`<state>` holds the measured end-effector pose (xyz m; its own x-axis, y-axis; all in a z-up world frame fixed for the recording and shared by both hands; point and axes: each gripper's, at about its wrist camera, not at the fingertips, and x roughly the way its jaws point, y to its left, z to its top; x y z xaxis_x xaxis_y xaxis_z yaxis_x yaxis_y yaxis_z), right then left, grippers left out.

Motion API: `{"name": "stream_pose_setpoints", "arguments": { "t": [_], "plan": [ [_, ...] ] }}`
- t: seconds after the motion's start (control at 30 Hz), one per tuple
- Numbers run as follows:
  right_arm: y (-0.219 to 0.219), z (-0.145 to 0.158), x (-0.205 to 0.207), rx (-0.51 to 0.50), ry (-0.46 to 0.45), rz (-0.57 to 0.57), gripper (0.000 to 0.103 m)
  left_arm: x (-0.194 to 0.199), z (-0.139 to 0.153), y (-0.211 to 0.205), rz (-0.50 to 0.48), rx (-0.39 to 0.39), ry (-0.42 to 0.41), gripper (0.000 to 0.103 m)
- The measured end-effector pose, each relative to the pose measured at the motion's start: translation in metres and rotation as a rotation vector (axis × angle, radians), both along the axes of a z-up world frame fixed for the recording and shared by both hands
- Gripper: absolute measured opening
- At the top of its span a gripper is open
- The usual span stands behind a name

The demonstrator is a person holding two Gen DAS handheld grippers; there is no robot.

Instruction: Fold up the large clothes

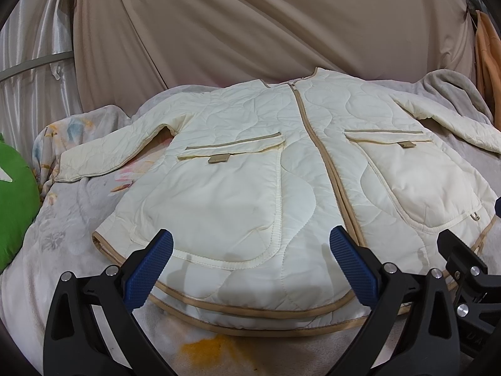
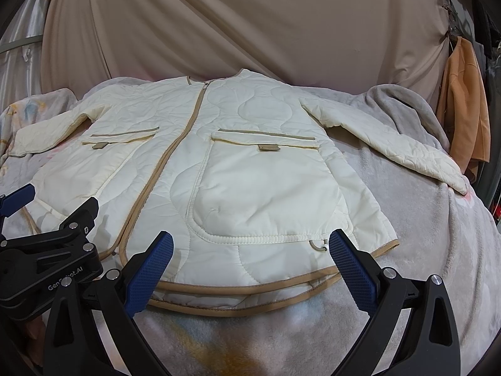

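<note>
Nearest, the left hand-held gripper is spread wide with nothing between its blue pads, poised just above the hem of the cream quilted jacket. Beside it, the right hand-held gripper is likewise wide and empty over the same tan-edged hem. Further on, the jacket lies flat, front up and zipped, on a pale blanket covering a bed, both sleeves spread outward. At the left edge sits a green cushion. Behind hangs a beige drape, with an orange garment at the right.
</note>
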<state>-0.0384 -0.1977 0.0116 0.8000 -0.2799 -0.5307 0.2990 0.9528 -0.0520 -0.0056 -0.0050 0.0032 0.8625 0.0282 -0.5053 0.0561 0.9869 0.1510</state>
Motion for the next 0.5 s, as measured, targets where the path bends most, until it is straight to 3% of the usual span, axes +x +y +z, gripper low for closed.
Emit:
{"name": "stream_pose_setpoints", "arguments": {
  "t": [0.5],
  "plan": [
    [0.0001,0.0000,-0.0003,-0.001,0.000,0.000,0.098,-0.0001,0.0002,-0.0006,-0.001,0.004,0.001,0.098]
  ]
}}
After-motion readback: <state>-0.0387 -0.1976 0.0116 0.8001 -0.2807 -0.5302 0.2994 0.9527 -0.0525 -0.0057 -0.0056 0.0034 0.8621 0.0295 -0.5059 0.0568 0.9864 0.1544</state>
